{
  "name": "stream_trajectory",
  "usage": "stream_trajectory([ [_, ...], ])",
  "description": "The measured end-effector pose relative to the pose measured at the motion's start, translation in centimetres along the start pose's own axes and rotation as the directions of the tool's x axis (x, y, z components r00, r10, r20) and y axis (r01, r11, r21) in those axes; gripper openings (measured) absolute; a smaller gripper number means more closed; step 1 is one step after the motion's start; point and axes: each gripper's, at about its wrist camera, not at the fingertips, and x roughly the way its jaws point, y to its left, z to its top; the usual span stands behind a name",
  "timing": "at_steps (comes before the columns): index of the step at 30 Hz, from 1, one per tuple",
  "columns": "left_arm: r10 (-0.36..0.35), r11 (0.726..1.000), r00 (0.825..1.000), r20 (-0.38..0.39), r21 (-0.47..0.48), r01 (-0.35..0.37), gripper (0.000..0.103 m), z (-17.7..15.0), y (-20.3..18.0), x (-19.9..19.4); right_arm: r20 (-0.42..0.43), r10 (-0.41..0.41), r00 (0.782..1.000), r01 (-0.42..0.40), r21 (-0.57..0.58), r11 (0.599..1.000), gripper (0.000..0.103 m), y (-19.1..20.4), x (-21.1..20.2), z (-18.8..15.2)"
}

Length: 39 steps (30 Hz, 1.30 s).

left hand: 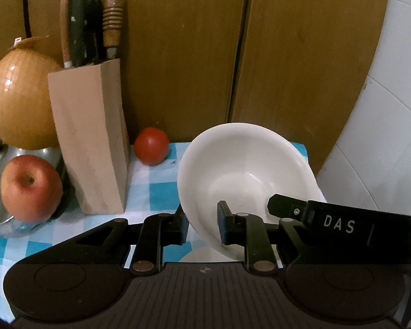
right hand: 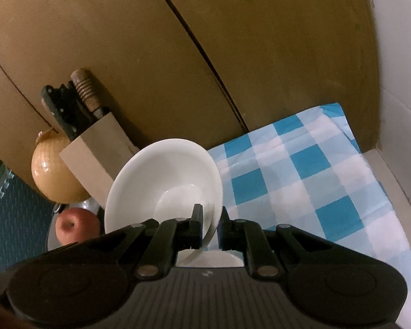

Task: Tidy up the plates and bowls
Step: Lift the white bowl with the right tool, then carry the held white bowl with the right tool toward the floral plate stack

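Between both pairs of jaws hangs a white bowl (left hand: pixel 246 175), tipped on edge above the checked surface (right hand: pixel 301 192): the left gripper (left hand: pixel 202 224) has its jaws clamped across the rim on one side, and the right gripper (right hand: pixel 209 226) pinches the thin wall on the other. Just under the jaws a pale round shape shows, perhaps a plate, though too little is visible to be sure. To do this well, I'd say level the bowl before lowering it and let only one side go at a time; glazed ceramic is slick and the rubbery pads grip only a narrow lip. Off to the left of the jaws stand a matte wooden knife block (left hand: pixel 93 137), a glossy onion (left hand: pixel 16 101), a waxy apple (left hand: pixel 30 187) and a smooth tomato (left hand: pixel 151 146).
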Motion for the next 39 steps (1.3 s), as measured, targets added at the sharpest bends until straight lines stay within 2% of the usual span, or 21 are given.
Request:
stream_trajectory([
  [10, -0.016, 1.000, 1.000, -0.017, -0.007, 0.016, 0.030, -2.2, 0.8, -1.9, -0.048, -0.005, 0.999, 0.004, -0.014, 1.000, 0.012, 0.8, -1.3, -2.9],
  [22, -0.041, 0.999, 0.995, -0.091, -0.033, 0.039, 0.030, -5.8, 2.3, -1.9, -0.121, -0.052, 0.991, 0.047, -0.047, 0.998, 0.012, 1.2, -1.4, -6.6],
  [32, -0.055, 0.997, 0.990, -0.131, -0.057, 0.048, 0.030, -7.4, 3.4, -0.8, -0.123, -0.096, 0.988, 0.084, -0.100, 0.991, 0.014, 1.7, -0.9, -8.0],
  [35, -0.045, 0.997, 0.990, -0.136, -0.064, 0.037, 0.033, -7.5, 3.6, -0.4, -0.113, -0.113, 0.987, 0.102, -0.105, 0.989, 0.020, 1.6, -0.8, -8.0],
  [39, -0.041, 0.997, 0.990, -0.136, -0.068, 0.032, 0.035, -7.5, 3.8, -0.1, -0.093, -0.110, 0.990, 0.100, -0.109, 0.989, 0.023, 1.6, -0.9, -7.9],
])
